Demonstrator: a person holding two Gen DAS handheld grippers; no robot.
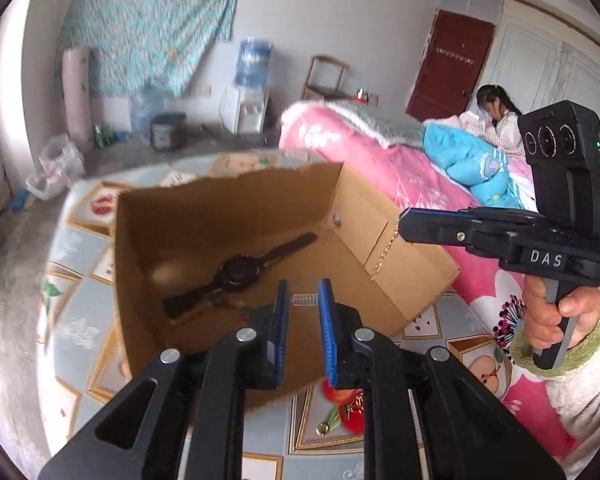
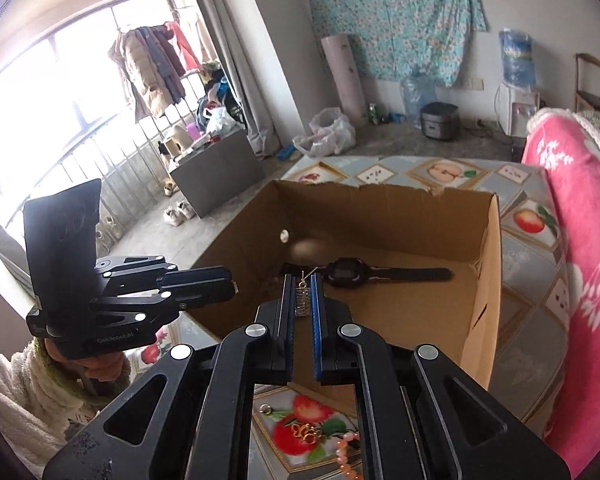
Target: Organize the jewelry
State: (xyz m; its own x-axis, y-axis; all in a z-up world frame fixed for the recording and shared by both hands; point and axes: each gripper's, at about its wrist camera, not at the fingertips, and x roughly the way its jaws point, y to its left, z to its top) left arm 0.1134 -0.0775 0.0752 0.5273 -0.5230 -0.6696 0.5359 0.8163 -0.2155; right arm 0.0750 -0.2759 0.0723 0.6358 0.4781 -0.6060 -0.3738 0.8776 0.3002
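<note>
Left wrist view: left gripper [image 1: 303, 300] jaws slightly apart, gripping nothing; right gripper [image 1: 405, 227] dangles a gold chain [image 1: 385, 251] beside the cardboard box [image 1: 400, 272].
Right wrist view: right gripper [image 2: 302, 295] jaws pinched on the chain's pendant [image 2: 303, 300]; watch [image 2: 364, 274] lies inside the box.

Daylight is pouring in through the window [image 2: 60, 80], which is blowing out to plain white and washing the coats beside it in haze. The rest of the room is sitting in soft, even light with faint shadows; the box [image 1: 220, 240] interior is shading darker toward its near wall. Motion blur is smearing the watch [image 1: 236, 276] and tablecloth [image 1: 72, 288] in the left view. Both fisheye pictures are bending straight lines and darkening to black at the corners.
</note>
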